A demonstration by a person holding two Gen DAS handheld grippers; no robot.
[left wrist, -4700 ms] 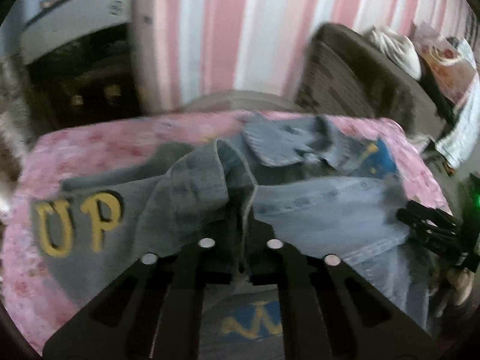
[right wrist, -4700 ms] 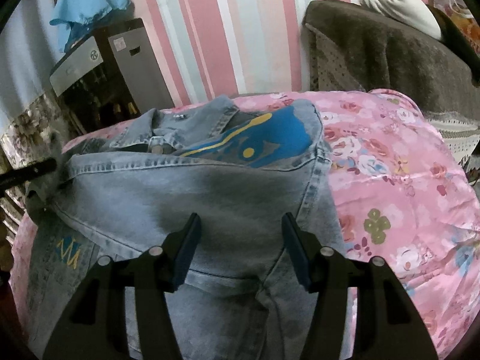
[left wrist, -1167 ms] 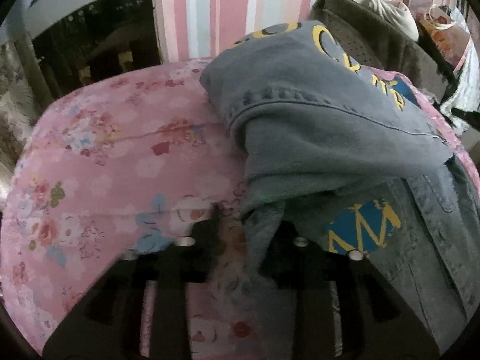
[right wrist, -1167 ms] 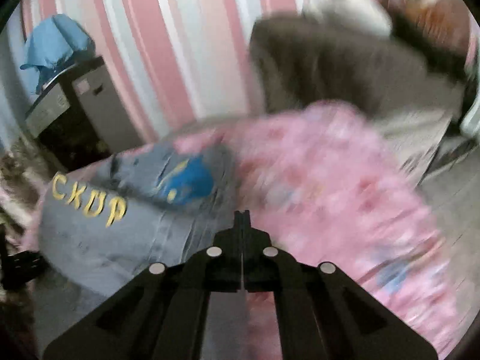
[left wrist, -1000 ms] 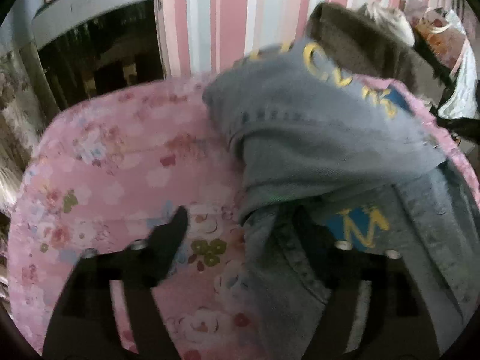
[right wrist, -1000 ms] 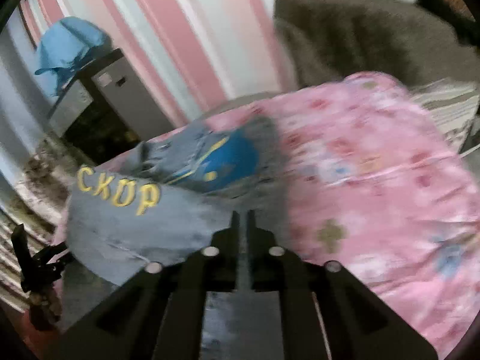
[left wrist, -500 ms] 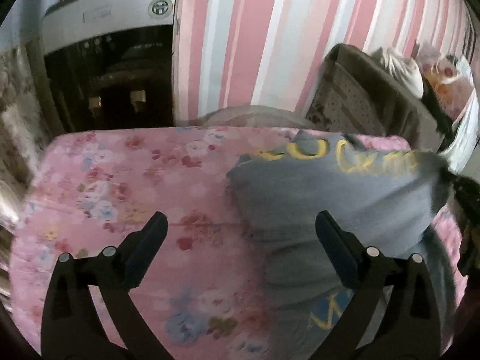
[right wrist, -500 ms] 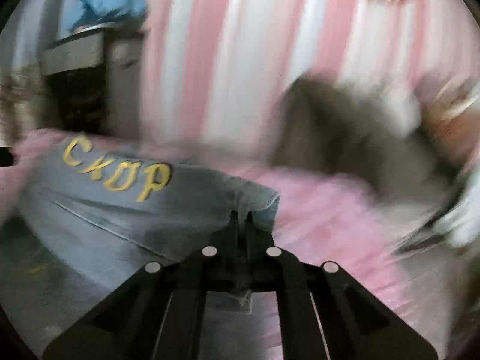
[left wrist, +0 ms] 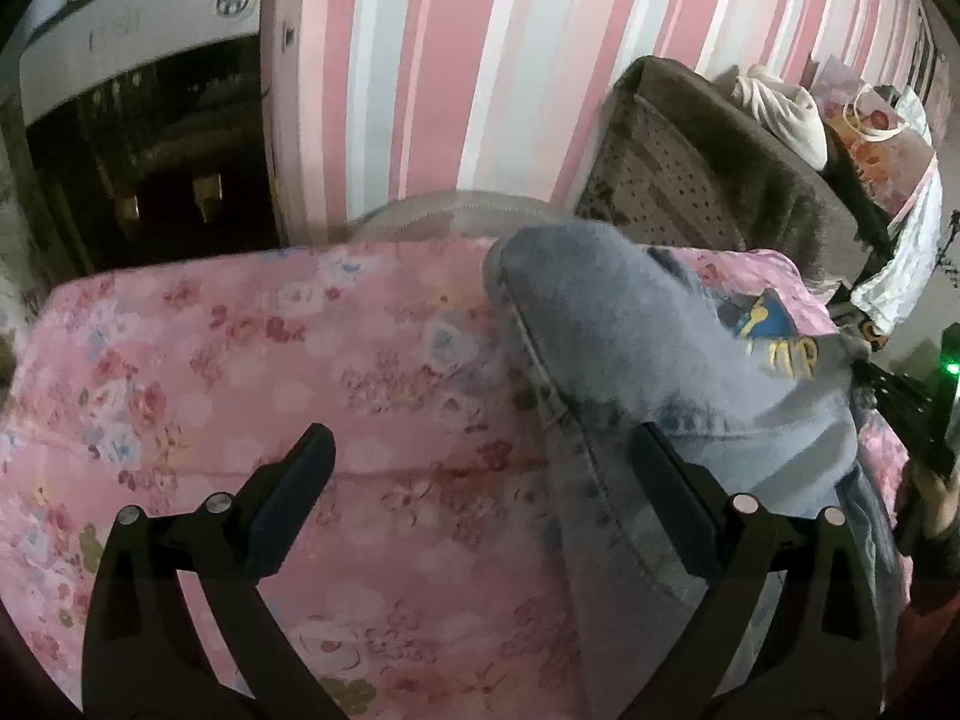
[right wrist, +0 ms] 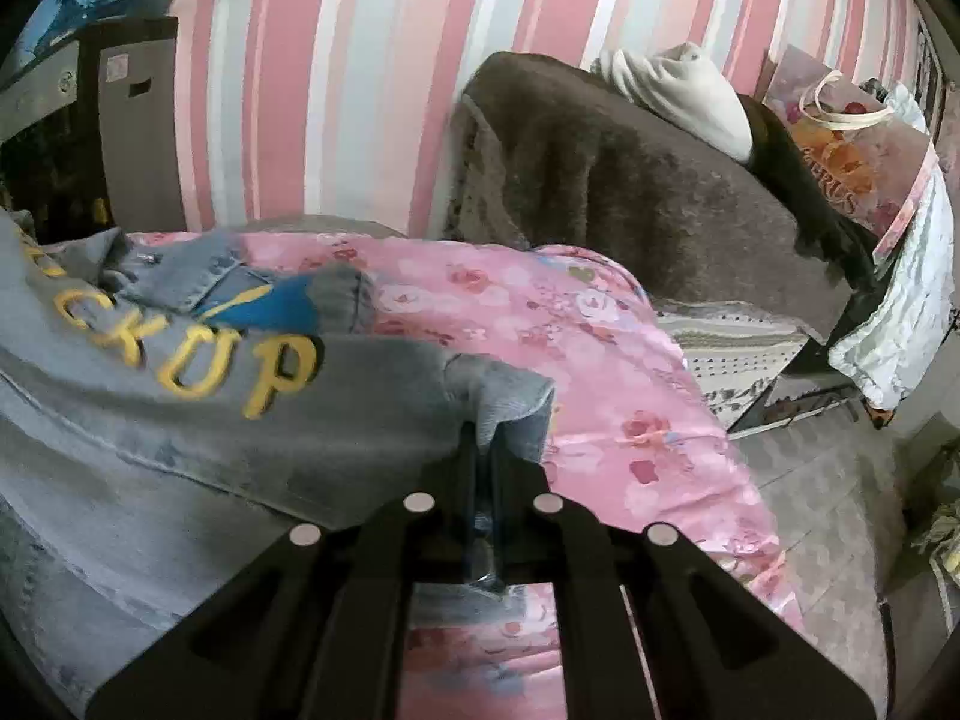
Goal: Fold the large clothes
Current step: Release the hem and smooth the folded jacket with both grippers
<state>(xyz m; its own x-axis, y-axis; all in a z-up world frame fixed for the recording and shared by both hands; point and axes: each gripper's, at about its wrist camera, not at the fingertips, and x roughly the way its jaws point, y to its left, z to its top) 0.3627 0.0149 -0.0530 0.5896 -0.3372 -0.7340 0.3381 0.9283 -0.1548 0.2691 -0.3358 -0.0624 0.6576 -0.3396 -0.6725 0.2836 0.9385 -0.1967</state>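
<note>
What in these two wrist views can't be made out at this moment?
- Left wrist view: the denim jacket is motion-blurred; its yellow lettering is unreadable.
- Right wrist view: the lettering is cut off at the left edge.
- Right gripper: its fingers hide the pinched cloth.

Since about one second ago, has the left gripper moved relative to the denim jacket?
Yes. The left gripper has let go and pulled back: its open jaws now hover over the pink floral cover, with the denim jacket lying to the right.
</note>
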